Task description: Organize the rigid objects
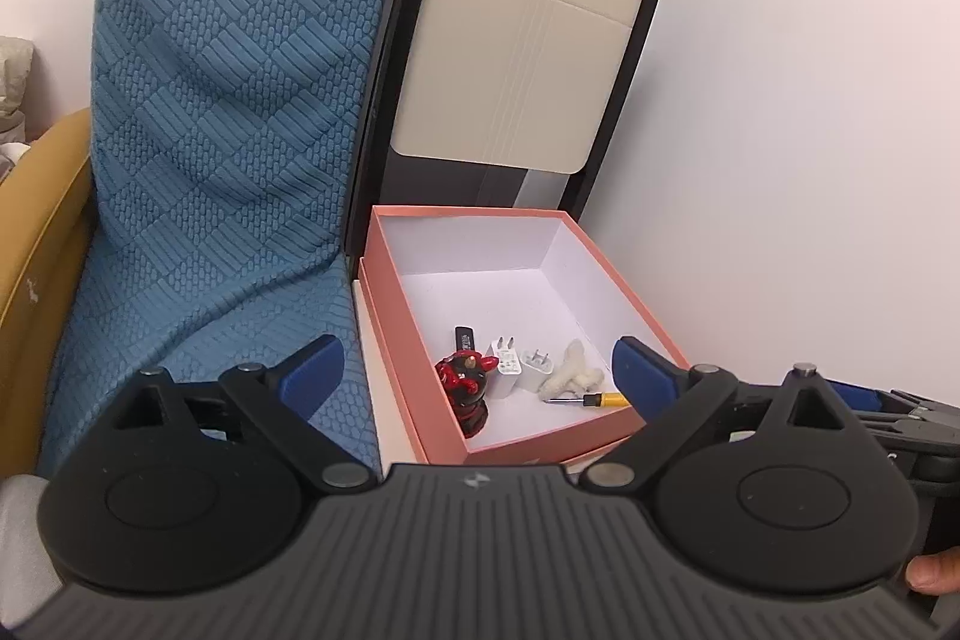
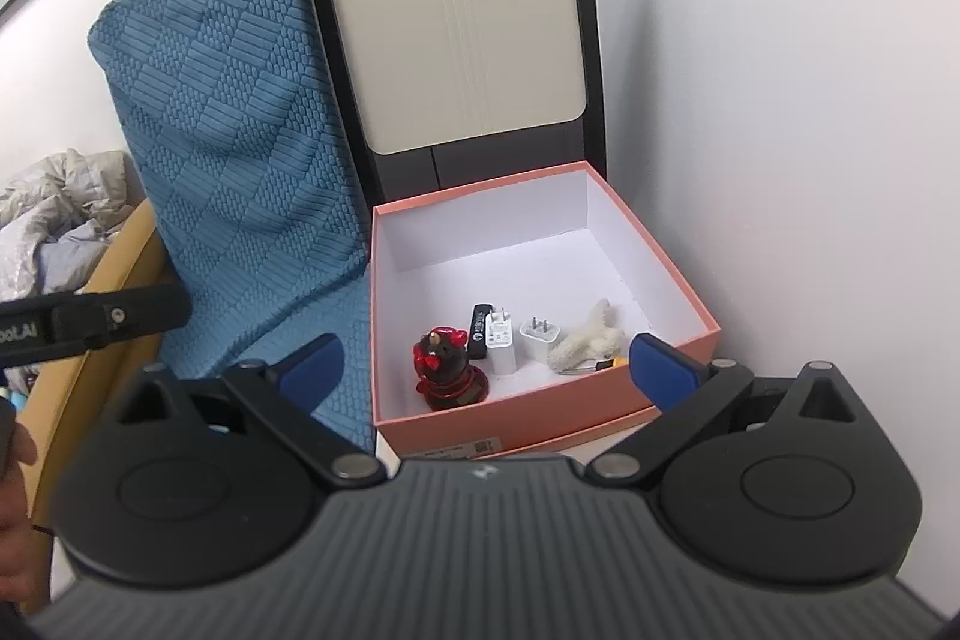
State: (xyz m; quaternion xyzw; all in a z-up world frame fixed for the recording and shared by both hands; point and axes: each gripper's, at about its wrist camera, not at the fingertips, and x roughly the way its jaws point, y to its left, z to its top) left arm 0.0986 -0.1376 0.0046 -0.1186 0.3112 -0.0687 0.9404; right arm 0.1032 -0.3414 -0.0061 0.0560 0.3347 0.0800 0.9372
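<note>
Pink box (image 2: 540, 424) w/ figurine (image 2: 447, 370), 2 chargers (image 2: 522, 340) — right gripper (image 2: 486, 364) agape

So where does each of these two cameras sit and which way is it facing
Left wrist: on the left gripper, looking forward and down into the pink cardboard box; open jaws, a fingertip at the lower right.
Right wrist: on the right gripper, facing the same box; open jaws, hand at the left edge.
Shared: box, blue textured cushion, red-and-black figurine.
</note>
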